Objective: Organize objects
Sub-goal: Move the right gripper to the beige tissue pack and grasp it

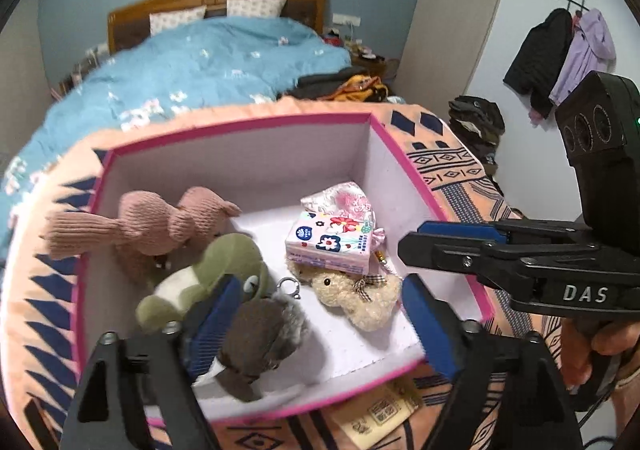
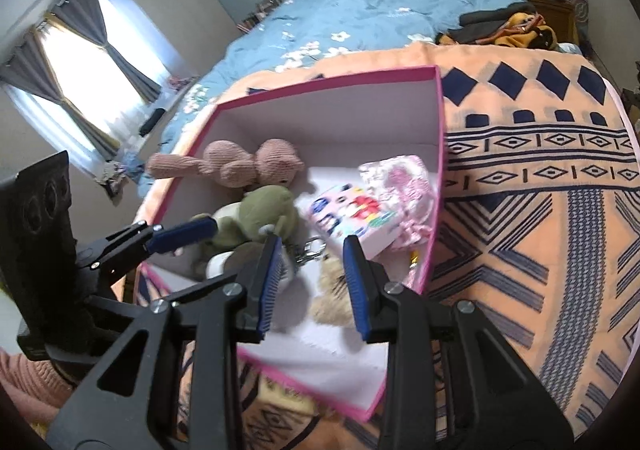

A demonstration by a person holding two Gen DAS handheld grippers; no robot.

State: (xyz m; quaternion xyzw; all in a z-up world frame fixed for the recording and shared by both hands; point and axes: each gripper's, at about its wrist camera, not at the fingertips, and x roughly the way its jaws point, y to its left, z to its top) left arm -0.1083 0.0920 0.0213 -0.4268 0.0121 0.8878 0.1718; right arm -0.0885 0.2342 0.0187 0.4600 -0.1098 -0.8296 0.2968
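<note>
So the pink-rimmed box (image 1: 384, 129) sits on an orange patterned blanket (image 2: 520, 169), and pretty much everything is already inside it. The pink knitted bunny (image 1: 160, 226) leans in the box's far left corner with one limb draped over the left rim. The green plush (image 1: 208, 274) is just in front of it along the left wall, and the brown-grey plush (image 1: 264, 338) is by the near left corner. The cream bear (image 1: 360, 294) lies mid-floor toward the near edge, with the floral tissue pack (image 1: 332, 242) resting on its head end and a pink patterned pouch (image 1: 344, 201) behind that, by the right wall.

Left gripper (image 1: 320, 326) hangs over the near edge of the box, spread wide, nothing between the pads. The brown-grey plush sits right beside its left pad, but I can't tell if they touch. Right gripper (image 2: 310, 286) is also over the near edge, parted about halfway and empty.

What differs between views: the left camera shows the brown-grey plush clearly plus a paper tag (image 1: 380, 414) on the blanket under the near rim; the right camera mostly hides that plush behind its own finger (image 2: 264, 286), but gives you the keyring clasp (image 2: 310, 250) and a window with curtains (image 2: 80, 61). Each camera catches the other gripper from the side.
</note>
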